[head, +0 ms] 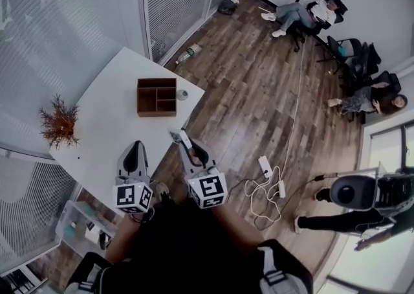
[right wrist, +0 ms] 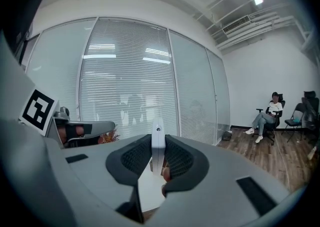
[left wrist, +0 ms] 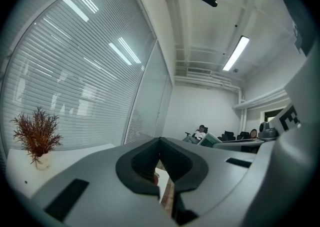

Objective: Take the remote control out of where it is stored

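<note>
Gripped the remote control point(right wrist: 157, 143) edge-on between the pads of the right hand-held gripper point(right wrist: 157, 157), in the air by the white surface's point(head: 110, 114) edge, well apart from the wooden organizer point(head: 140, 97), left hand-held gripper point(left wrist: 160, 143) clenched empty alongside.

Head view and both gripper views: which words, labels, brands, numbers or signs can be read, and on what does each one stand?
No view shows a readable word or number.
Left marker cube, right marker cube: black-and-white square patterns only, no letters.
Remote control, right gripper view: one small dark mark near its top end, too small to read.
</note>
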`<action>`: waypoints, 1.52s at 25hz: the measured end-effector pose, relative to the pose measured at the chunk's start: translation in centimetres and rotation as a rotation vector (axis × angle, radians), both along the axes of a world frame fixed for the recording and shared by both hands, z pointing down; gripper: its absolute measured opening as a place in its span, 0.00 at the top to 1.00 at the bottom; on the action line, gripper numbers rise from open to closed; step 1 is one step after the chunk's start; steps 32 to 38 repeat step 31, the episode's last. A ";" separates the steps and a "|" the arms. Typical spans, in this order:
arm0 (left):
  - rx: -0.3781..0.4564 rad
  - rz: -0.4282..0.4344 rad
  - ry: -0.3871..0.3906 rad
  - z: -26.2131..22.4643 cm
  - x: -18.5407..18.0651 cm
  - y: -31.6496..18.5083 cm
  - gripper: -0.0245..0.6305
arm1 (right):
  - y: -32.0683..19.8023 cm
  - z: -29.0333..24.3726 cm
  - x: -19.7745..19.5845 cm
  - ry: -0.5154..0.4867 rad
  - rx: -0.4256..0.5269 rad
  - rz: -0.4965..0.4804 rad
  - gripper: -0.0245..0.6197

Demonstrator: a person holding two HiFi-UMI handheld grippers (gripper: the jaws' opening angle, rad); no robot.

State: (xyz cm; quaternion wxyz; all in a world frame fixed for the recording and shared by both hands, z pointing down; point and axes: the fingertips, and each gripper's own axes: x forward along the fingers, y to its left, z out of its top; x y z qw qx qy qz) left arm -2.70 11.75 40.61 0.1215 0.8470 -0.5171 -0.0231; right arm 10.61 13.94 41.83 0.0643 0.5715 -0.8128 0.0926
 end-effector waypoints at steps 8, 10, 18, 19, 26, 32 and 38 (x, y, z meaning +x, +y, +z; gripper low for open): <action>0.027 0.006 -0.016 -1.3 3.5 1.0 0.95 | 0.9 -0.3 2.4 -0.010 0.030 -0.009 0.84; 0.025 0.003 -0.018 -1.3 3.9 1.2 0.95 | 0.9 -0.4 2.7 -0.010 0.032 -0.013 0.84; 0.035 -0.006 -0.027 -1.5 5.0 1.7 0.95 | 1.0 -0.6 4.0 -0.016 0.046 -0.018 0.84; 0.034 -0.004 -0.027 -1.5 5.1 1.8 0.95 | 1.1 -0.6 4.1 -0.014 0.048 -0.020 0.84; 0.038 0.004 -0.027 -1.3 5.6 2.5 0.95 | 1.8 -0.7 4.1 -0.027 0.026 -0.024 0.84; 0.045 0.020 -0.031 -1.2 5.9 2.5 0.95 | 1.9 -0.5 4.5 -0.020 0.035 -0.019 0.84; 0.045 0.020 -0.031 -1.2 5.9 2.5 0.95 | 1.9 -0.5 4.5 -0.020 0.035 -0.019 0.84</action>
